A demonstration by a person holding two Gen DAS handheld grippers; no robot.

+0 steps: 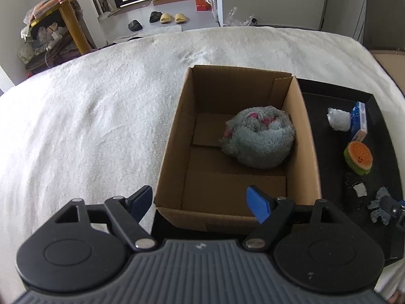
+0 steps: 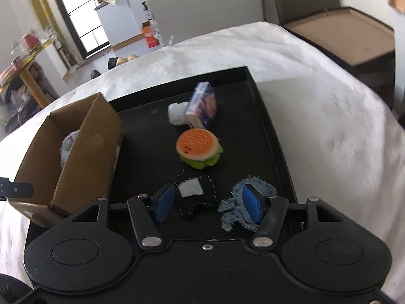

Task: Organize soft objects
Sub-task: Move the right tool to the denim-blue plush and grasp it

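An open cardboard box [image 1: 301, 126] stands on the white bed cover, with a fluffy grey-blue plush [image 1: 258, 136] inside at its far right. The box also shows in the right wrist view [image 2: 86, 152]. My left gripper [image 1: 202, 202] is open and empty above the box's near wall. A black tray [image 2: 141, 157] right of the box holds a burger toy [image 2: 200, 149], a white wad [image 2: 177, 114], a blue tissue pack [image 2: 202, 106], a black fabric piece with a white patch [image 2: 197, 195] and a denim scrap [image 2: 233, 207]. My right gripper [image 2: 207, 202] is open around the black piece.
The white bed cover [image 1: 88, 126] spreads left of the box. A brown cabinet [image 2: 354, 40] stands beyond the bed at the right. Slippers [image 1: 167, 17] lie on the floor behind, and a yellow shelf [image 1: 63, 12] with clutter stands at the far left.
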